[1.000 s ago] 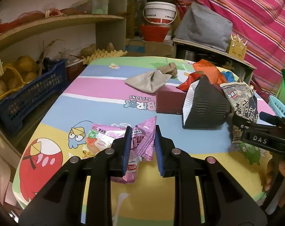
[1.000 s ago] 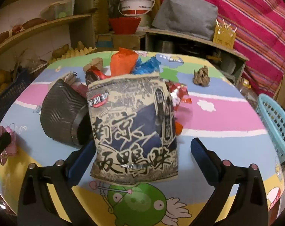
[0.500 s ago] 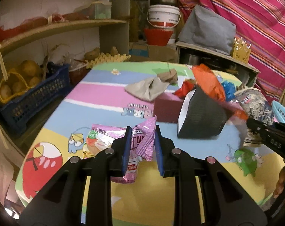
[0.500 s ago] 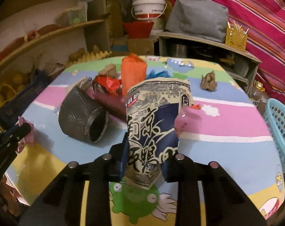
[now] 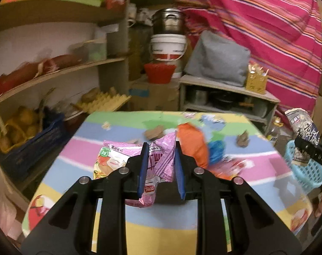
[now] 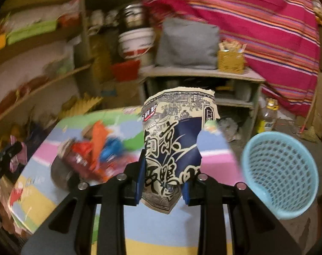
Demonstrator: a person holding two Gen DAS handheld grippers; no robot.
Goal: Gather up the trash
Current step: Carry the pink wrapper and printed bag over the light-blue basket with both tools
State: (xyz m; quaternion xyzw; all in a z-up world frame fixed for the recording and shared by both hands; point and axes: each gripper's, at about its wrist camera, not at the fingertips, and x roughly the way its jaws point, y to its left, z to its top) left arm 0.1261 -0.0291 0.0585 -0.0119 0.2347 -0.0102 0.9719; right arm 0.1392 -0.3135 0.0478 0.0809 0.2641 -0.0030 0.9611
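The cream-and-navy snack bag (image 6: pixel 173 146) is being pinched low down between the blue pads of the right tongs (image 6: pixel 162 179), its torn top standing up ahead of the fingers. The pink snack wrapper (image 5: pixel 158 165) is being squeezed the same way in the left tongs (image 5: pixel 161 170), with a second pink-and-white pouch (image 5: pixel 112 159) bearing a green round sticker being seen just left of those fingers; whether it is caught in the grip too cannot be told.

The light blue mesh basket (image 6: pixel 282 174) is being shown right of and slightly ahead of the right tongs, off the edge of the cartoon tablecloth (image 6: pixel 212 146), mouth tipped toward the camera. Judged from this, the carry to the basket is in hand. It would be done well if the bag were brought squarely over the mouth before the pads are parted, since a light, stiff bag may catch the rim and slide out. The grip is low and the bag tall, so it should be kept upright and unhurried.

Large brush-style Chinese characters are being displayed on the navy panel, with a small dark oval logo at the upper left; its lettering is too blurred to read. On the pink wrapper, a strip seems to read "SIAS", above a small red logo patch that cannot be read.

Left of the right tongs, an orange wrapper (image 6: pixel 98 136) and blue and red ones are being left on the cloth.
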